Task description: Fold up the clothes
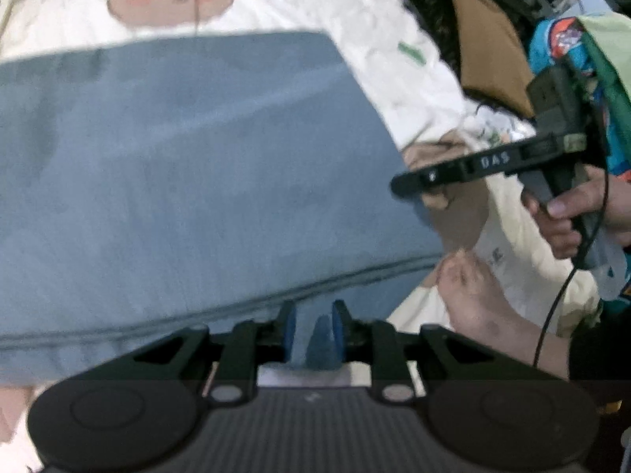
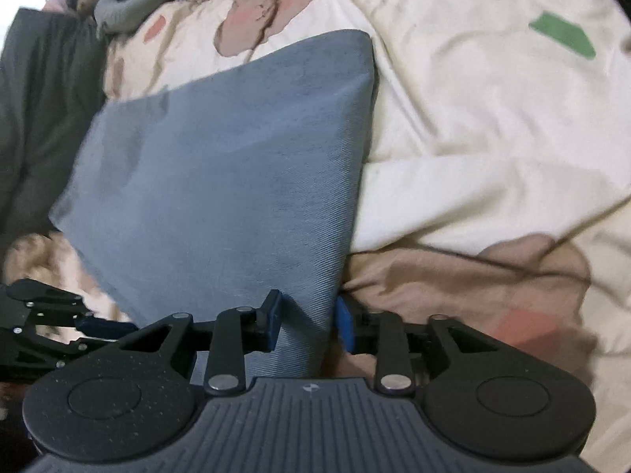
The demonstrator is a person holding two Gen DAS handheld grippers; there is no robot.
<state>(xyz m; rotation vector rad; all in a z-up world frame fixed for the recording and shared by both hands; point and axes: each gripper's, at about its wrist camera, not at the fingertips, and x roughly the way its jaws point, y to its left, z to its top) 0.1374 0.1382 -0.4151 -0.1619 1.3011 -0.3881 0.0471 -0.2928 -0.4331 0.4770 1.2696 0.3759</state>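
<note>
- Blue denim-like woven cloth, the garment being folded (image 1: 189, 165), lies as a flat multi-layer panel on a bed covered by a cream sheet with pink and green printed shapes (image 2: 493, 118).
- Nearest, left wrist view: the left hand-held gripper (image 1: 313, 335) has its jaws narrowly parted, and a raised fold of the blue cloth sits between the blue pads (image 1: 290, 331). The pads appear to press on this fold, so the near hemmed edge of the garment is judged to be pinched.
- Nearest, right wrist view: the right hand-held gripper (image 2: 307, 323) straddles the near corner of the garment. A visible gap separates each pad from the cloth; nothing is gripped.
- In the left wrist view the right hand-held gripper shows at the right edge of the garment, held by a person's hand (image 1: 572, 213). A bare foot (image 1: 473, 299) rests on the bed just beside the near right corner of the garment.
- Middle: the panel shows straight edges and a crisp far corner with few wrinkles. Judgement: at least one fold is complete; a further fold or a final smoothing may be left.
- Far: a heap of other clothes, brown and teal-orange (image 1: 560, 51), lies beyond the right edge of the bed area. A dark grey fabric (image 2: 39, 110) lies at the far left. Judgement: these pieces remain unfolded, so the overall task is only partly complete.
</note>
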